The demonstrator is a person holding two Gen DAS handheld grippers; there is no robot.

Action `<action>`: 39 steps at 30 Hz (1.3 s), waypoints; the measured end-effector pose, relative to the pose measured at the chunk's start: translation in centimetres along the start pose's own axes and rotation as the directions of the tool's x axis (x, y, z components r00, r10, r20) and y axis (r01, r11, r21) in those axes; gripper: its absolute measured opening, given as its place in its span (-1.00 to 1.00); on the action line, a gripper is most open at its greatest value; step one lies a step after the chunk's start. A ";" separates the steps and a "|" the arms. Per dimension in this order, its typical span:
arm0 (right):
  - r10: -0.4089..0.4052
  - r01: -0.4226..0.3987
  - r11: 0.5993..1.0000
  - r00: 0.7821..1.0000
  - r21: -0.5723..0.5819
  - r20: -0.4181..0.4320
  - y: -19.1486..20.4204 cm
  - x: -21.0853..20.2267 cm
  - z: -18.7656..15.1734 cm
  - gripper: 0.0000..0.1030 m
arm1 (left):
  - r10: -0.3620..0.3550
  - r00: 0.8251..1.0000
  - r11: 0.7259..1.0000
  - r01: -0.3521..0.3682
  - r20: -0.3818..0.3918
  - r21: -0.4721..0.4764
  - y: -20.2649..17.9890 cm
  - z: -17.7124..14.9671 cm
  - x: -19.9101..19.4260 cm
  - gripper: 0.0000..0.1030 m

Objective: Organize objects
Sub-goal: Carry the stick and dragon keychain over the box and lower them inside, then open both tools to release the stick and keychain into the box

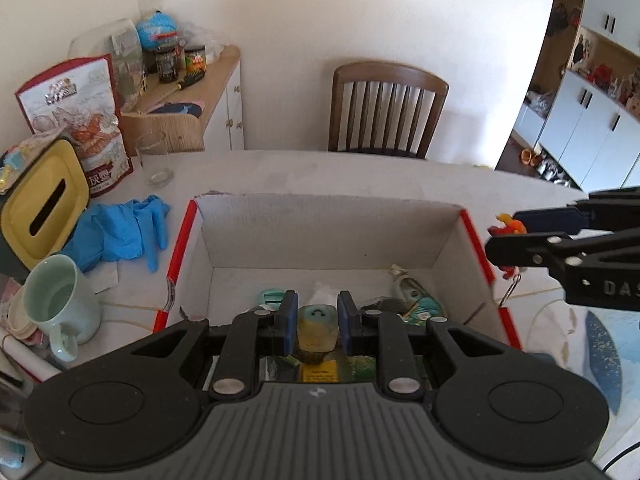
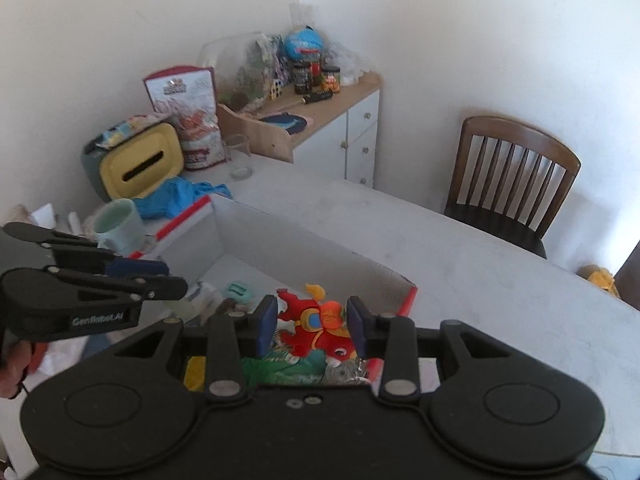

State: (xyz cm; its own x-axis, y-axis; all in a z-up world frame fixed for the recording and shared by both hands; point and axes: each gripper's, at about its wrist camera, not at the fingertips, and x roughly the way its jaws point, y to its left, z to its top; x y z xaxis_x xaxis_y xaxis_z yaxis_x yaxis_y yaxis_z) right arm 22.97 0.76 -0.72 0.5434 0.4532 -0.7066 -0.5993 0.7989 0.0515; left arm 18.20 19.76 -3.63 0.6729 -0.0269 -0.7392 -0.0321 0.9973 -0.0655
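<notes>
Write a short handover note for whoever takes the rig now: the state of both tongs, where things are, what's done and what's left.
Left tongs: shut on a small pale toy with a smiley face, above the cardboard box.
Right tongs: shut on a red and orange plush toy, over the box's right edge.
Done: several small items already lie in the box.
Left: probably release both toys into the box. Blue gloves, mint mug and drinking glass sit outside on the table; whether they belong in the box is unclear.

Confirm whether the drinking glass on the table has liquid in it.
No. The drinking glass beside the blue gloves is see-through and empty.
</notes>
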 end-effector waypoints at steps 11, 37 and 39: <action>-0.022 0.021 1.000 0.996 -0.010 -0.087 0.0 7.0 0.0 -0.30 | -0.015 0.995 0.999 0.020 -0.103 0.046 -0.1 -0.8 6.1 -0.60; 0.008 -0.008 1.000 0.988 -0.002 -0.157 1.4 9.2 -1.0 -0.05 | -0.012 0.980 0.998 0.025 -0.196 0.065 -0.2 -2.0 8.4 -0.60; 0.007 -0.006 1.000 0.989 0.004 -0.146 1.2 8.5 -0.9 -0.05 | -0.009 0.982 0.997 0.022 -0.189 0.069 -0.4 -2.1 8.0 -0.60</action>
State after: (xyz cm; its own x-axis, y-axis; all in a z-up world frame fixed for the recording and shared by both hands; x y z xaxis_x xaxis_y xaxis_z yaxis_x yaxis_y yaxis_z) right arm 26.32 5.26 -7.31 0.4478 0.3963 -0.8015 -0.6002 0.7977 0.0591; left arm 22.07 19.06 -10.95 0.5217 -0.0478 -0.8518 0.0334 0.9988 -0.0357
